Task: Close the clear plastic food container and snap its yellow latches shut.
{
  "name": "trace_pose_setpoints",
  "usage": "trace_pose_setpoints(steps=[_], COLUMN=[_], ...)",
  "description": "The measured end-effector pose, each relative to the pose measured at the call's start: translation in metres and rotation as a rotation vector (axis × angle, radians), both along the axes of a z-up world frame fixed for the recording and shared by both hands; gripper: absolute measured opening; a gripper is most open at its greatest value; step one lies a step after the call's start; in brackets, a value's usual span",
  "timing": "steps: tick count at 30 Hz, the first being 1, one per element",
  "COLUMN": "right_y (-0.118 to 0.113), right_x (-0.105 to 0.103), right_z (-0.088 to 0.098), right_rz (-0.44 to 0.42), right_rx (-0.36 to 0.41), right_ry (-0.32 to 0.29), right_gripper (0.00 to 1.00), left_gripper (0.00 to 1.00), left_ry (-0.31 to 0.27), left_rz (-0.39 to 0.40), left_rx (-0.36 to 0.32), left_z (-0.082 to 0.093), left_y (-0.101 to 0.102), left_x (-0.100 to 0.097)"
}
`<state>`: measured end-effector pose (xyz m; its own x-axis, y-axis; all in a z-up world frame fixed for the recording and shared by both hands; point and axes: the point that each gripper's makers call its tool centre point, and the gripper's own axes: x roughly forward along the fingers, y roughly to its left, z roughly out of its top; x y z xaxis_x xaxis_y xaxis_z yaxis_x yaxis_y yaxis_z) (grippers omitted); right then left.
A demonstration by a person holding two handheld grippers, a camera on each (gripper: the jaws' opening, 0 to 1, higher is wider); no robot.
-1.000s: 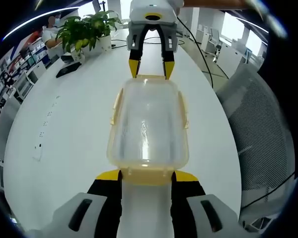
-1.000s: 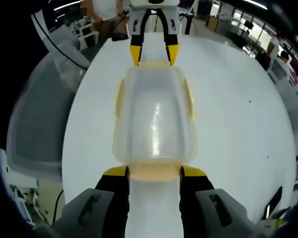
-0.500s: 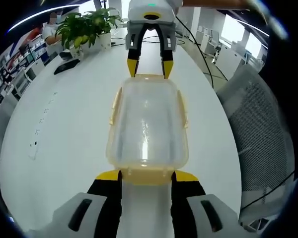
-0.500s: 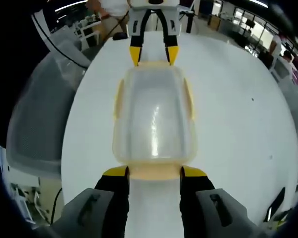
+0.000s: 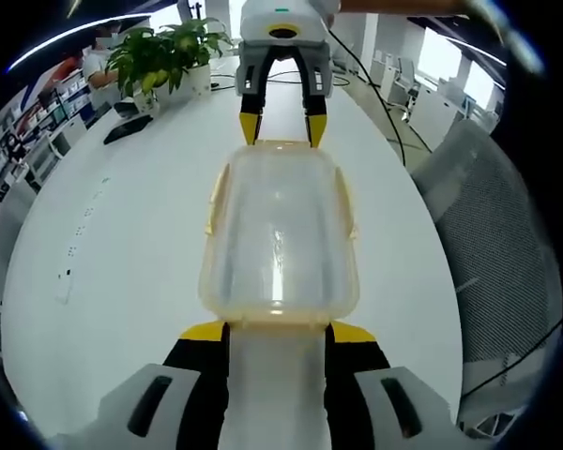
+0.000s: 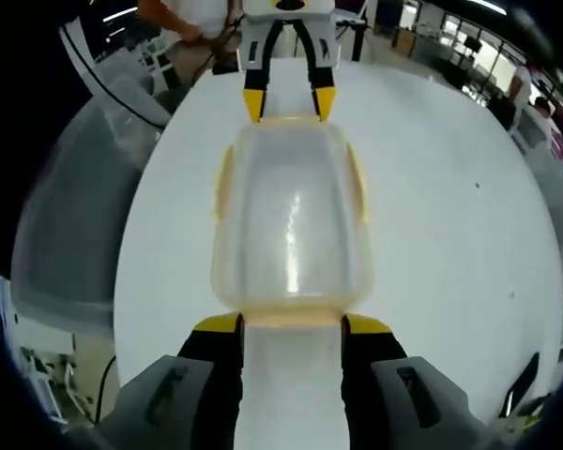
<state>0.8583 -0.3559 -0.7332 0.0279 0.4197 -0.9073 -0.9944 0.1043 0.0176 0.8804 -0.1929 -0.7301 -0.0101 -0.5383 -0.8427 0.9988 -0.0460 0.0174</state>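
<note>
The clear container (image 5: 279,234) sits lidded on the white desk (image 5: 113,244), squarely between both claws. The left claw (image 5: 278,330) spreads wide, bracketing the near yellow end latch (image 5: 278,322); the right claw (image 6: 292,323) does likewise at the opposite end latch (image 6: 291,319). Side latches (image 6: 223,192) lie flat.

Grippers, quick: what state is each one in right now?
Left gripper: open, jaws astride the near short-end latch of the container.
Right gripper: open, jaws astride the opposite end latch.
</note>
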Motion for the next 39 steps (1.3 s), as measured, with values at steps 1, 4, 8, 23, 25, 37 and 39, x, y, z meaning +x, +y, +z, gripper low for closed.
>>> trace_pose_setpoints(steps=[1,4,8,23,25,37,39], right_y=[-0.001,-0.005,-0.008,-0.009,-0.009,0.002,0.003], right_x=[0.0,-0.001,-0.003,0.002,0.003,0.003,0.003], right_z=[-0.001,-0.001,0.001,0.027,0.03,0.039,0.039], right_rz=[-0.001,-0.009,-0.022,-0.225,-0.263,-0.451,-0.479], right_rx=[-0.003,-0.01,-0.01,0.063,0.073,0.15,0.158], right_ry=[-0.003,-0.009,-0.009,-0.032,-0.039,-0.045,-0.048], right_gripper=[0.37,0.36,0.37,0.36,0.35,0.36,0.36], left_gripper=[0.33,0.33,0.34,0.37,0.37,0.36,0.36], left_ry=[-0.003,-0.017,-0.026,0.003,0.001,0.048,0.057], left_rz=[-0.001,0.002,0.011,0.188,0.202,0.431,0.477], left_rx=[-0.001,-0.001,-0.002,-0.048,-0.051,-0.121,-0.134], left_z=[0.0,0.001,0.003,0.025,0.026,0.033,0.033], left_y=[0.0,0.001,0.005,0.017,0.02,0.021,0.021], left_x=[0.0,0.001,0.001,0.0,-0.001,0.001,0.003])
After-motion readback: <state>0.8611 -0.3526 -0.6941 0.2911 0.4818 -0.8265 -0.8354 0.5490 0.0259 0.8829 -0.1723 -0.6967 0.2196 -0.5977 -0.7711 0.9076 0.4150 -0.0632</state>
